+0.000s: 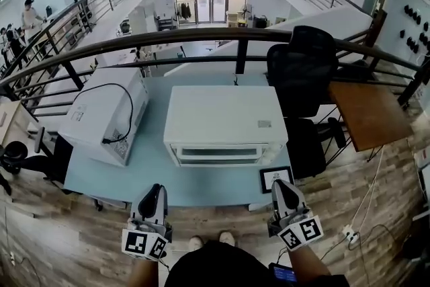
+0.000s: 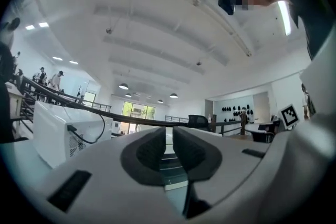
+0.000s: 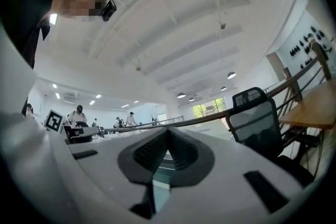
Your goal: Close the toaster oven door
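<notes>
The white toaster oven [image 1: 225, 123] stands in the middle of the pale blue table [image 1: 151, 175], its front door [image 1: 218, 155] facing me and looking flat against the body. Both grippers hover at the table's near edge, well short of the oven. My left gripper [image 1: 156, 190] points at the oven's left front corner; in the left gripper view its jaws [image 2: 169, 136] stand a narrow slit apart with nothing between them, and a strip of the oven [image 2: 169, 153] shows through. My right gripper [image 1: 279, 185] is shut and empty, its tips [image 3: 168, 134] meeting.
A white appliance [image 1: 107, 114] with a black cord lies at an angle on the table's left. A framed marker card [image 1: 276, 178] sits at the front right corner. Behind are a black railing [image 1: 201, 40], a black office chair [image 1: 302, 70] and a wooden side table [image 1: 369, 114].
</notes>
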The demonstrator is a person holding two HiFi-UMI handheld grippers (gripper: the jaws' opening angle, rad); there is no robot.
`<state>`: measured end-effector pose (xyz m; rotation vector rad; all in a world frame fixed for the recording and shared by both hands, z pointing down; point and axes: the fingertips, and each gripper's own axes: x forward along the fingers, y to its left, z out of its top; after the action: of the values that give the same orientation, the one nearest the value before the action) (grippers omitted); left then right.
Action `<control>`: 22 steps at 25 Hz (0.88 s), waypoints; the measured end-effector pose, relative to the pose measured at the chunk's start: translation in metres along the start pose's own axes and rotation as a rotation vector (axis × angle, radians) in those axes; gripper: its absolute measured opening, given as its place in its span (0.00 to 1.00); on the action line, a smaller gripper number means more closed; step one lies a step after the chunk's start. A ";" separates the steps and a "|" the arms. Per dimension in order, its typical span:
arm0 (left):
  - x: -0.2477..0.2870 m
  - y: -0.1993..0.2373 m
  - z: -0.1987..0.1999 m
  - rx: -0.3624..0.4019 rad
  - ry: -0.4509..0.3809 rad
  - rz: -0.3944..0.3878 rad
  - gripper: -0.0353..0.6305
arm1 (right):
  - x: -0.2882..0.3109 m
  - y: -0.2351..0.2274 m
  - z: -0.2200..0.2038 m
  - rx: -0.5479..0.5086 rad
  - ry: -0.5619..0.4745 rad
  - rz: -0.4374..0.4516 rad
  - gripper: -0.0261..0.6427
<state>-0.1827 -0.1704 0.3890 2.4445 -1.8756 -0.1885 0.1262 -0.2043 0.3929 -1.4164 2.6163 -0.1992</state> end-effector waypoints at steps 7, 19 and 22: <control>-0.014 0.018 -0.003 0.015 0.070 -0.001 0.08 | 0.005 0.011 -0.007 0.037 -0.001 -0.055 0.03; -0.009 0.027 -0.004 -0.020 0.018 -0.037 0.08 | 0.016 0.018 -0.016 0.041 0.047 -0.058 0.03; -0.007 0.026 -0.008 -0.046 0.031 -0.034 0.08 | 0.018 0.017 -0.017 0.051 0.055 -0.052 0.03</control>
<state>-0.2084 -0.1709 0.4001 2.4364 -1.7976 -0.1924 0.0991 -0.2100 0.4051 -1.4842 2.5997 -0.3132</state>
